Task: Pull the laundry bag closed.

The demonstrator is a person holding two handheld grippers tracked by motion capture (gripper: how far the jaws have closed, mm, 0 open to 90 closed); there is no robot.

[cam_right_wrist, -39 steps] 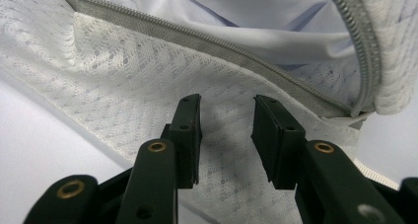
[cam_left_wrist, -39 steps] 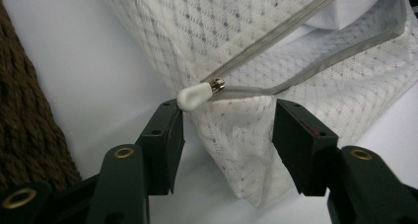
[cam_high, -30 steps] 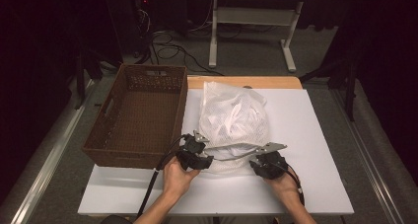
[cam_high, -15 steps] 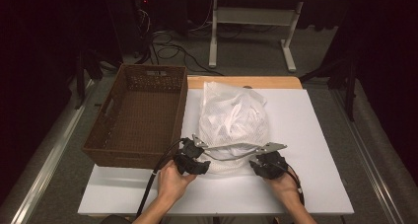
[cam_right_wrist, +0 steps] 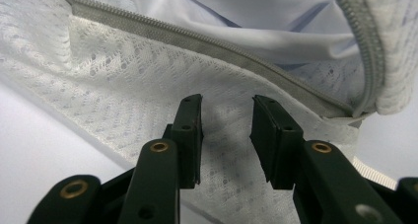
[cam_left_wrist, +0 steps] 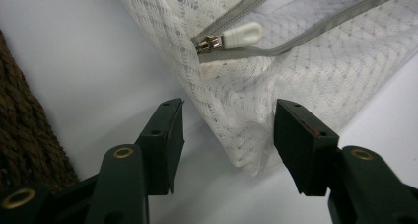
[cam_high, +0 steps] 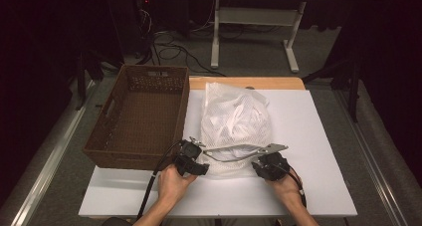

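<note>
White mesh is lying between my parted jaws: my left gripper point(cam_left_wrist: 224, 145) is straddling the mesh bag's point(cam_high: 235, 126) soft near corner, my right gripper point(cam_right_wrist: 226, 135) its hem, neither clenching yet. Light, floppy on the surface point(cam_high: 318, 136); I'm favouring the firmer zipper point(cam_left_wrist: 256, 46).

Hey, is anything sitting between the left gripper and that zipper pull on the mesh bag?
Nothing solid. In the left gripper view the open jaws of the left gripper straddle the corner of the mesh bag, and only that bag fabric lies before the white zipper pull.
</note>
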